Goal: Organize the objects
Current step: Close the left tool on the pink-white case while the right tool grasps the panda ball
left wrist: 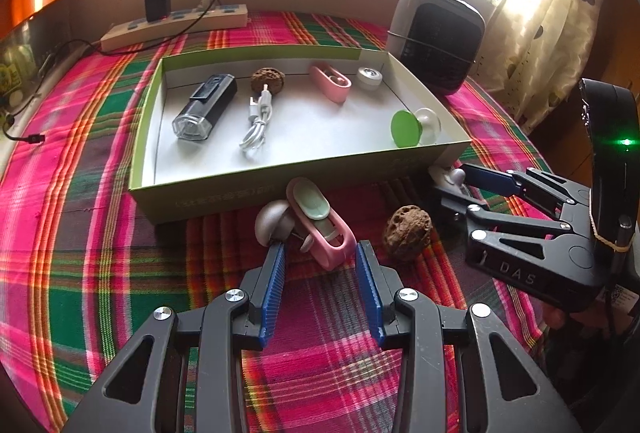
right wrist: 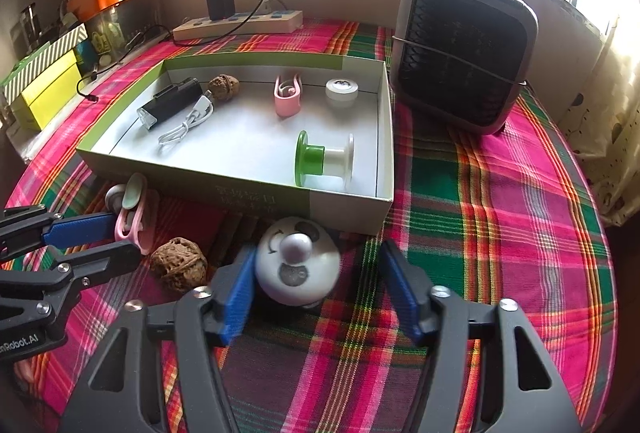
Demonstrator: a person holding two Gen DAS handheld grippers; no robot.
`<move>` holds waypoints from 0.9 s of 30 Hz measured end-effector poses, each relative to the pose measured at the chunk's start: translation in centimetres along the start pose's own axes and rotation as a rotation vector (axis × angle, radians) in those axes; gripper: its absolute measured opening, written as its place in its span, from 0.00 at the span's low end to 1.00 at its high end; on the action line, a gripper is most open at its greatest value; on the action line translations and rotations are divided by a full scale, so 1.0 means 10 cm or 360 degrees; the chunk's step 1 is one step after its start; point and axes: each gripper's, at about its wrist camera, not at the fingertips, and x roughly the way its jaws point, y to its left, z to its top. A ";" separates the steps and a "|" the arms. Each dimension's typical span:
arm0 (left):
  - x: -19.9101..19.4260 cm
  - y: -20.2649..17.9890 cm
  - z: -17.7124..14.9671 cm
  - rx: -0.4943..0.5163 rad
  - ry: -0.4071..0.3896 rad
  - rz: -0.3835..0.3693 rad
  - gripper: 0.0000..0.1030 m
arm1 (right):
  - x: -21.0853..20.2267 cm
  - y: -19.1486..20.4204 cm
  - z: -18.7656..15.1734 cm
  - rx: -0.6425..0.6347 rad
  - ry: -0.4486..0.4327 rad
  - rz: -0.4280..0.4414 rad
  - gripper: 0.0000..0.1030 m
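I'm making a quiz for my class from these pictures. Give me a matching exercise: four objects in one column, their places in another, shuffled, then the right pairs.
Things:
1. green-and-white spool
2. white round toy
3. power strip
4. loose walnut

Places:
A. on the cloth between the two grippers
B. inside the box, near its right wall
C. between the open jaws of the right gripper
D. behind the box, by the wall

Pairs: 1-B, 2-C, 3-D, 4-A
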 end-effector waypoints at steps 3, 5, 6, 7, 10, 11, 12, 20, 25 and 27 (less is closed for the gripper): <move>-0.02 0.03 0.00 -0.0011 -0.0003 0.0008 0.33 | 0.00 -0.01 0.00 0.0008 -0.0003 0.0004 0.50; -0.03 0.05 -0.01 -0.0010 -0.0003 0.0018 0.33 | 0.00 -0.01 0.00 0.0010 -0.0004 0.0010 0.46; -0.04 0.06 -0.02 -0.0011 -0.0002 0.0021 0.33 | -0.01 0.00 0.00 0.0009 -0.0004 0.0018 0.43; -0.05 0.07 -0.03 -0.0010 -0.0001 0.0025 0.33 | -0.02 0.00 -0.01 0.0007 -0.0006 0.0024 0.41; -0.07 0.12 -0.05 -0.0019 0.0000 0.0035 0.33 | -0.02 0.02 -0.01 0.0003 -0.0008 0.0022 0.40; -0.08 0.14 -0.06 -0.0025 0.0000 0.0035 0.33 | -0.02 0.02 -0.01 0.0007 -0.0009 0.0025 0.40; -0.09 0.15 -0.06 -0.0027 0.0000 0.0038 0.33 | -0.02 0.03 -0.01 0.0010 -0.0009 0.0026 0.40; -0.13 0.19 -0.09 -0.0040 -0.0017 0.0036 0.33 | -0.04 0.03 -0.03 0.0020 -0.0011 0.0031 0.40; -0.15 0.11 -0.04 -0.0020 -0.0055 -0.0012 0.33 | -0.04 0.02 -0.04 0.0020 -0.0010 0.0035 0.40; -0.13 0.07 -0.02 0.0004 -0.0053 0.0003 0.33 | -0.05 0.01 -0.04 0.0020 -0.0010 0.0032 0.40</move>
